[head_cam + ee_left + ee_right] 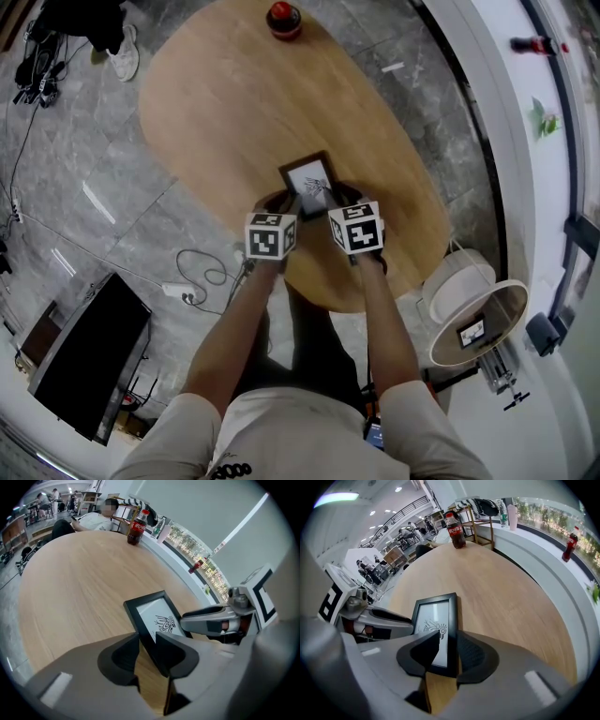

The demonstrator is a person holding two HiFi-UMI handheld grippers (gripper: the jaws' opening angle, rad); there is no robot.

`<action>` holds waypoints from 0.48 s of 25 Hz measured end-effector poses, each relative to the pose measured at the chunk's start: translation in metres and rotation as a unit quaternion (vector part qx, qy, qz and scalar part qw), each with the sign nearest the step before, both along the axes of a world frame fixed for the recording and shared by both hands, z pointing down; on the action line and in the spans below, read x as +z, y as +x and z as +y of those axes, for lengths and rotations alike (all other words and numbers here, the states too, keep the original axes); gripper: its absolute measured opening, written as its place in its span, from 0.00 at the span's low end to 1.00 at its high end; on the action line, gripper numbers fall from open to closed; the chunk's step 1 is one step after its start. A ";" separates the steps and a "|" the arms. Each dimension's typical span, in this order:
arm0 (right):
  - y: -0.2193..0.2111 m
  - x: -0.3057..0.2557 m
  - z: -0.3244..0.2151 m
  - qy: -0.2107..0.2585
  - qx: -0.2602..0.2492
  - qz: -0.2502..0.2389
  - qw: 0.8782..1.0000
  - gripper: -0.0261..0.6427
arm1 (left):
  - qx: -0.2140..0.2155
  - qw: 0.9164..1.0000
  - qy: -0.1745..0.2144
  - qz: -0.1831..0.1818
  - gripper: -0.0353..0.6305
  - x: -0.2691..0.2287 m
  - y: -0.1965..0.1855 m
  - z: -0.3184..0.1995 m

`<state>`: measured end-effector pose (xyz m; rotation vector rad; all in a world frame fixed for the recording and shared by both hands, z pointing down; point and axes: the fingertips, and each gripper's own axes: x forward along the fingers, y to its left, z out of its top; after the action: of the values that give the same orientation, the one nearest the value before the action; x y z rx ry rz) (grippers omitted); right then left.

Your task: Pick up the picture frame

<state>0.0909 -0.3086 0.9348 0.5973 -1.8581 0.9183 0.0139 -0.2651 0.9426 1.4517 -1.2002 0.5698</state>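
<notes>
Picture frame (309,180) lies on oval wooden table (216,103), close to edge nearest person, black border around white print with dark drawing. Left gripper (146,641) and right gripper (445,641) point steeply down at it, side by side. Both jaw pairs spread wide: left straddles frame's left edge, right its right edge, neither clamped. Cola bottle (284,19) stands at far end.

An oval light-wood table (225,103) carries 2 things, well apart: a black picture frame (309,178) with a white print, lying flat near the near edge, and a cola bottle (283,19) upright at the far end.
</notes>
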 end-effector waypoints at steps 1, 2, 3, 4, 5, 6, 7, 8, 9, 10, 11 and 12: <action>0.000 0.001 0.000 0.001 -0.001 0.001 1.000 0.22 | -0.001 1.000 -0.002 0.000 0.24 0.002 0.000 0.000; 0.001 0.003 0.000 0.001 -0.003 0.002 1.000 0.22 | -0.003 1.000 -0.004 0.000 0.24 0.003 0.001 0.000; 0.002 0.004 0.000 0.000 -0.004 0.003 1.000 0.22 | -0.004 1.000 -0.005 0.000 0.24 0.004 0.001 0.000; 0.002 0.006 0.000 -0.002 -0.005 0.003 1.000 0.22 | -0.007 1.000 -0.007 0.001 0.24 0.004 0.002 -0.001; 0.002 0.007 0.000 -0.004 -0.005 0.004 1.000 0.22 | -0.009 1.000 -0.008 0.001 0.24 0.005 0.002 -0.001; 0.003 0.009 0.000 -0.005 -0.005 0.005 1.000 0.22 | -0.011 1.000 -0.009 0.001 0.24 0.005 0.002 -0.001; 0.003 0.010 0.000 -0.004 -0.005 0.008 1.000 0.22 | -0.011 1.000 -0.010 0.000 0.24 0.005 0.002 -0.001; 0.004 0.012 -0.001 -0.003 -0.005 0.011 1.000 0.19 | -0.010 1.000 -0.011 -0.001 0.24 0.005 0.002 -0.002; 0.004 0.013 -0.001 -0.001 -0.007 0.015 1.000 0.18 | -0.008 1.000 -0.012 -0.003 0.24 0.005 0.003 -0.002; 0.004 0.014 -0.001 0.000 -0.008 0.018 1.000 0.18 | -0.008 1.000 -0.013 -0.003 0.24 0.005 0.002 -0.002; 0.004 0.014 0.000 0.000 -0.009 0.020 1.000 0.18 | -0.009 1.000 -0.015 -0.003 0.24 0.006 0.002 -0.001; 0.003 0.014 0.000 0.001 -0.010 0.022 1.000 0.18 | -0.011 1.000 -0.018 -0.002 0.24 0.006 0.001 -0.001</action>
<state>0.0935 -0.3083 0.9492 0.5930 -1.8232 0.8842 0.0146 -0.2661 0.9488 1.4064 -1.2024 0.5756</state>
